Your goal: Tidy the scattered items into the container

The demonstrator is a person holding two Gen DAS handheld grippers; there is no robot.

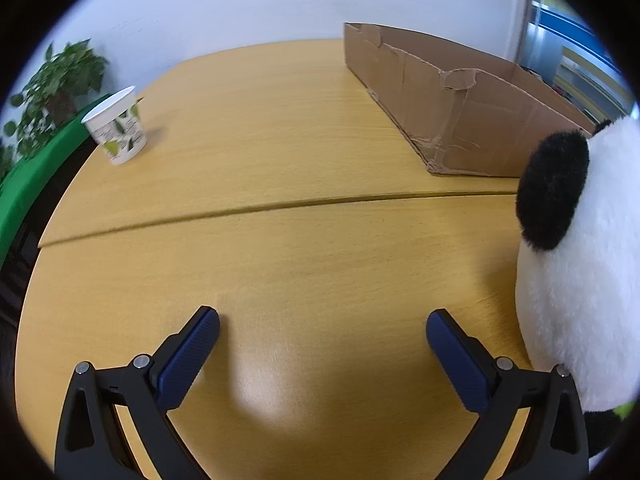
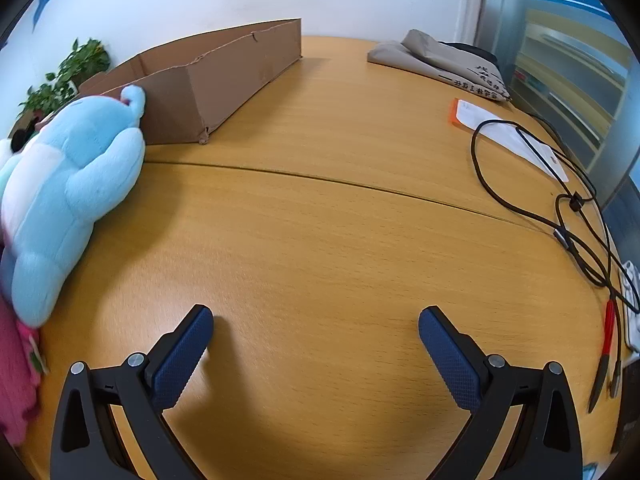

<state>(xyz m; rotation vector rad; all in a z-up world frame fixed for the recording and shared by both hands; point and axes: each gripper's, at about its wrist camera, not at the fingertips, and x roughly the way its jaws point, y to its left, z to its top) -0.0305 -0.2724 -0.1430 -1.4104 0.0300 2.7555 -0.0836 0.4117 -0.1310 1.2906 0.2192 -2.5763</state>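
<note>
On the desk (image 1: 280,128), nothing is yet seen tidied: the panda (image 1: 576,280), cup (image 1: 118,130) and blue plush (image 2: 68,200) lie outside the box (image 1: 460,112). Both grippers, left (image 1: 322,334) and right (image 2: 316,330), are held with jaws wide apart and empty, so every item is judged still to be moved.

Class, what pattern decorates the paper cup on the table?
Green leaves on white, on the paper cup; clearest in the left wrist view.
</note>
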